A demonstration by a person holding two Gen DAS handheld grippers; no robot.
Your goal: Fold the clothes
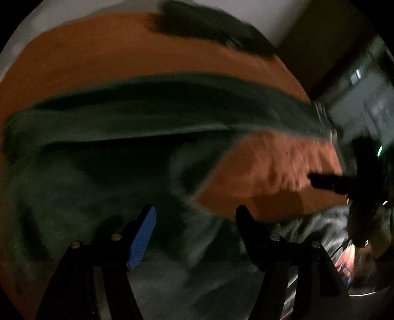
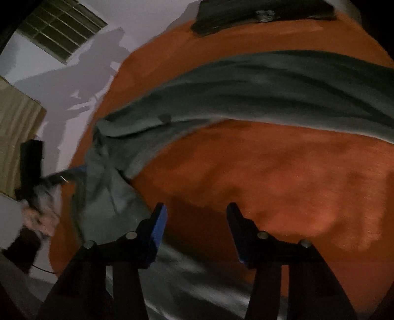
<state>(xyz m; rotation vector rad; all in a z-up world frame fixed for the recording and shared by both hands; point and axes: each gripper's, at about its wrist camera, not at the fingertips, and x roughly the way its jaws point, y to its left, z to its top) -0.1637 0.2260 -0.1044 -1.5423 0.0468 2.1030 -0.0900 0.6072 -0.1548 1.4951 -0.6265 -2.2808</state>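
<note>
One blurred, seemingly folded garment (image 2: pixel 266 12) beyond.

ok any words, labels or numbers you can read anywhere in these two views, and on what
None can be read.
Folded dark garment at the far edge of the orange cover: a pale patch, maybe a label, too blurred to read.
Grey-green garment: a small tab, no legible text.

Counting what's showing: one dark green garment (image 2: pixel 258 81) lying on one orange cover (image 2: pixel 283 172), one darker folded piece (image 2: pixel 246 14) sitting at its far edge, two grippers, left (image 1: pixel 195 216) and right (image 2: pixel 195 214).
</note>
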